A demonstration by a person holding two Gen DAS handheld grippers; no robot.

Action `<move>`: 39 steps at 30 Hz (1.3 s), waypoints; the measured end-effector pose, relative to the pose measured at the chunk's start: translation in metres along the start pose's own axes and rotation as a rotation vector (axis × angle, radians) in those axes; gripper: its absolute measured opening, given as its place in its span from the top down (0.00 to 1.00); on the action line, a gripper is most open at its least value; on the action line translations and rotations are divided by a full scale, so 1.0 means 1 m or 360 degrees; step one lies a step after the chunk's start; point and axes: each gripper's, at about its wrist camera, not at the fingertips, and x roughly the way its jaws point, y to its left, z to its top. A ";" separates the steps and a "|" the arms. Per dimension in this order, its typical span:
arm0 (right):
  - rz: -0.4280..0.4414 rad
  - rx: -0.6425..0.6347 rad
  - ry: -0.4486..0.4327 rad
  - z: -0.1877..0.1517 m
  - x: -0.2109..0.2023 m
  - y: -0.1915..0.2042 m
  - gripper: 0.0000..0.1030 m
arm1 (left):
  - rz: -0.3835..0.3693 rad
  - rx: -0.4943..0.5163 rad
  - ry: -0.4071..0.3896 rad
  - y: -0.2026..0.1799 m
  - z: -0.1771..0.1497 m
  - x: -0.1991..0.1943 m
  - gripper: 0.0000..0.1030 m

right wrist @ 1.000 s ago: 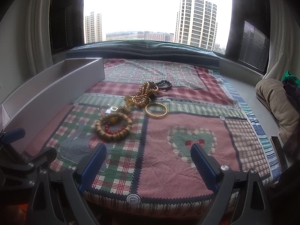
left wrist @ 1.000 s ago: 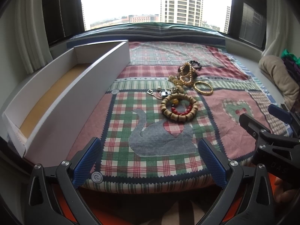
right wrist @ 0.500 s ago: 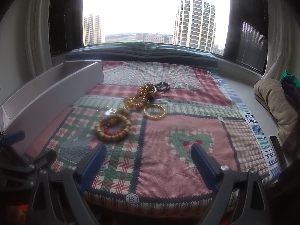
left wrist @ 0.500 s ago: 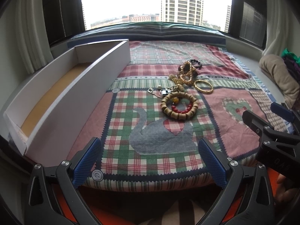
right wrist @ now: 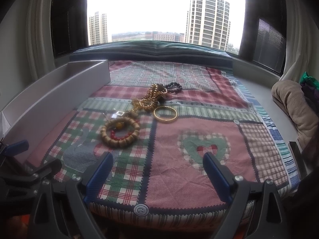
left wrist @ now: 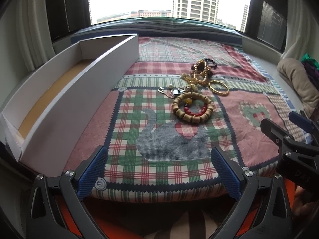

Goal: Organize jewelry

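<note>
- Left claw point(left wrist: 159, 167): jaws spread wide, nothing between them, above the near edge of the patchwork quilt point(left wrist: 179, 159).
- Right claw point(right wrist: 157, 171): jaws likewise spread wide and empty, above the same near edge, beside the left claw.
- Jewelry cluster: lies on the quilt past both claws, well apart from each.
- Wooden bead bracelet point(left wrist: 192, 109): nearest piece, flat on the quilt at the swan patch point(left wrist: 171, 139), with a red bead strand point(left wrist: 196, 111) inside its ring.
- Small silver pieces point(left wrist: 175, 91): just beyond the wooden bracelet; too small to identify.
- Gold bangle point(right wrist: 165, 114): flat, just right of the cluster, not touching the wooden bracelet.
- Gold bead chain point(right wrist: 152, 97): heaped beyond the bangle; whether the two touch cannot be told.
- Dark bead bracelet point(right wrist: 174, 87): farthest piece, against the gold heap.
- White open box point(left wrist: 79, 91): long and narrow, along the left edge of the quilt, brown floor bare where visible. Its tall near wall stands between the jewelry and the box interior.
- Folded beige fabric point(right wrist: 293, 107): right of the quilt on the grey sill, with green and purple cloth point(right wrist: 308, 83) behind it.
- Open room: the quilt between the claws and the jewelry is bare, as is its right half at the heart patch point(right wrist: 205, 147).
- Far limit: a dark cushion point(right wrist: 159, 49) under the window.
</note>
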 end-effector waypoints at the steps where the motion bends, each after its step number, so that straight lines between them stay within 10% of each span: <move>1: 0.0000 0.0001 0.0001 0.000 0.000 0.000 0.10 | 0.0001 -0.0002 0.0004 0.000 0.000 0.001 0.00; 13: 0.0006 0.0018 0.0028 -0.003 0.006 -0.003 0.10 | -0.0143 0.0028 0.0158 -0.002 0.002 0.023 0.00; 24: 0.0025 0.0051 0.0024 -0.004 0.003 -0.010 0.10 | -0.0281 0.0060 0.0216 0.002 0.076 0.119 0.03; 26: 0.0020 0.0064 0.0025 -0.005 0.002 -0.014 0.10 | -0.0287 0.0071 0.0292 -0.002 0.076 0.143 0.28; 31: -0.0014 0.0099 0.0034 -0.010 0.000 -0.026 0.10 | -0.0316 0.0140 0.0281 -0.009 0.074 0.163 0.44; 35: -0.0025 0.0123 0.0073 -0.015 0.006 -0.033 0.10 | -0.0283 0.0308 0.0262 -0.024 0.067 0.160 0.87; 39: -0.0004 0.0125 0.0088 -0.015 0.009 -0.032 0.10 | -0.0306 0.0232 0.0260 -0.012 0.058 0.137 0.87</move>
